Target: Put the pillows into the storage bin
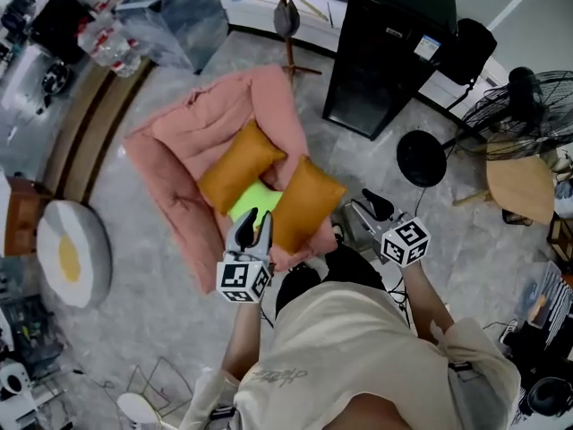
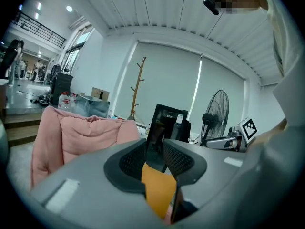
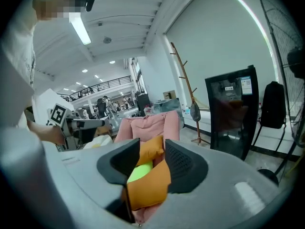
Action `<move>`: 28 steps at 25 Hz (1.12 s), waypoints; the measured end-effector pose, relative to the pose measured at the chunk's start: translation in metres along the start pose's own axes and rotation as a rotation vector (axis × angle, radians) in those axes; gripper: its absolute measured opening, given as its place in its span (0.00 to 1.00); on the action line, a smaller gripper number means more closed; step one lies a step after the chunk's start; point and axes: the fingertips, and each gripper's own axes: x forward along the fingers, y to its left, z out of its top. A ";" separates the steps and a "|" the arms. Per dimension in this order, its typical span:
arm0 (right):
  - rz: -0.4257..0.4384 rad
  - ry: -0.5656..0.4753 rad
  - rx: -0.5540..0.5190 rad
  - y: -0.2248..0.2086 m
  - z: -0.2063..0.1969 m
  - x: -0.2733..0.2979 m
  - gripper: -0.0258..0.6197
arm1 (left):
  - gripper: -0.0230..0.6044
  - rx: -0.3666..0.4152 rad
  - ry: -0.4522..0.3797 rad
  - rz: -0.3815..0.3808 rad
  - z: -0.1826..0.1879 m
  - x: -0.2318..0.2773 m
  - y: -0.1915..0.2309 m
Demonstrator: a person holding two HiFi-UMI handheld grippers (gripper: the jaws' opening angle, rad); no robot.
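My left claw (image 1: 255, 221) and right claw (image 1: 374, 206) are grey, with black ribbed pads (image 2: 177, 159) and white cubes (image 1: 243, 279) of black square markers; my shirt (image 1: 358, 348) is cream, short-sleeved

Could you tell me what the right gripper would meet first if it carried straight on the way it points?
Most likely the nearer orange pillow on the pink chair, which fills the gap between the right gripper's open jaws in its view; the depth is unclear.

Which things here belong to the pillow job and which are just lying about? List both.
Job: left orange pillow, right orange pillow, green cushion, clear storage bin.
Lying about: pink floor sofa, black cabinet, fan, coat stand, egg-patterned cushion.
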 end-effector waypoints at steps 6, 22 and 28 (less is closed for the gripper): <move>0.074 0.140 0.042 -0.048 -0.041 0.052 0.33 | 0.24 0.006 0.032 0.076 0.010 0.016 -0.011; 0.442 0.643 0.143 -0.079 -0.181 0.151 0.60 | 0.23 -0.071 0.076 0.341 0.004 0.041 -0.009; 0.572 0.828 0.208 -0.061 -0.216 0.166 0.70 | 0.23 -0.125 0.060 0.420 0.006 0.029 0.001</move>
